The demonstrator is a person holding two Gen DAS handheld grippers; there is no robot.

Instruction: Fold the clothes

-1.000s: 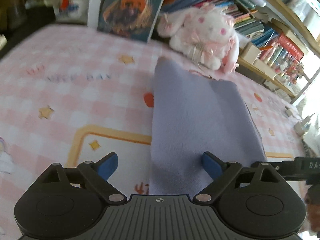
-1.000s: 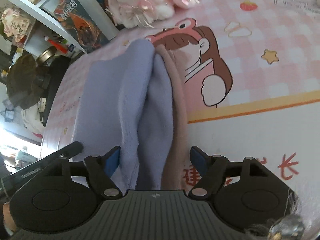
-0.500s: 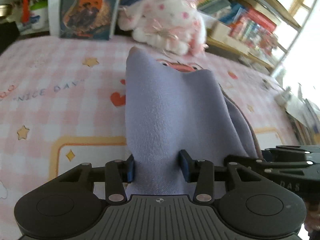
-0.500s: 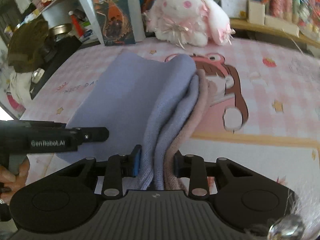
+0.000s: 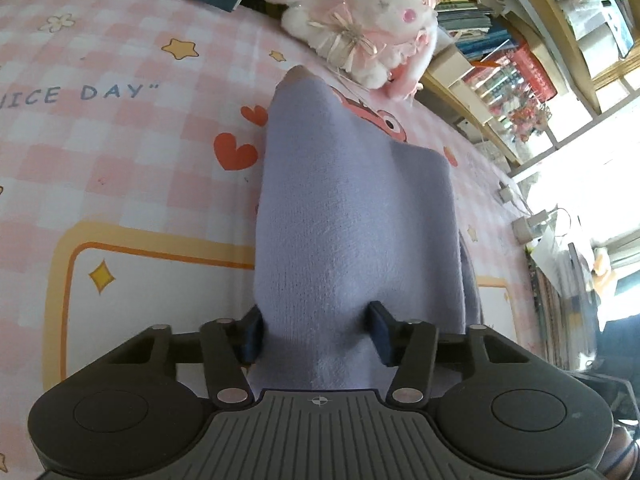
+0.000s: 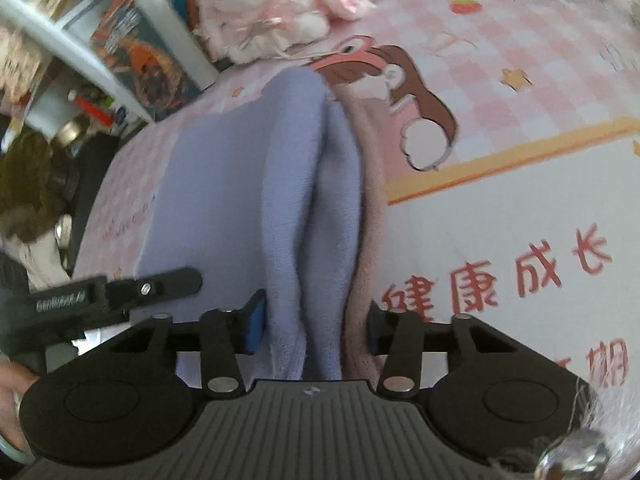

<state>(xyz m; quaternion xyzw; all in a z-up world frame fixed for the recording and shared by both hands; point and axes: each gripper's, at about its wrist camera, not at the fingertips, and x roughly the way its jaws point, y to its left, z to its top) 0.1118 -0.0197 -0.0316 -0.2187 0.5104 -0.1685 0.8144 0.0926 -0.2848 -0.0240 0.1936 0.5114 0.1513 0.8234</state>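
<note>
A folded lavender garment [image 5: 352, 220] with a pale pink inner layer [image 6: 372, 184] lies on the pink checked bedsheet [image 5: 120, 152]. My left gripper [image 5: 316, 332] is shut on its near edge, cloth bunched between the blue pads. My right gripper [image 6: 314, 324] is shut on the stacked lavender folds [image 6: 288, 184] and pink layer at the other near corner. The left gripper's body [image 6: 108, 292] shows at the left of the right wrist view.
A white and pink plush rabbit [image 5: 360, 20] sits at the far edge of the bed, beside a propped picture book [image 6: 144, 68]. Bookshelves [image 5: 520, 60] stand behind. The sheet carries a cartoon girl print [image 6: 392, 80] and red characters [image 6: 520, 276].
Both grippers went from open around the garment's near edge to shut on it. Both views have since tilted and shifted with the cloth held.
</note>
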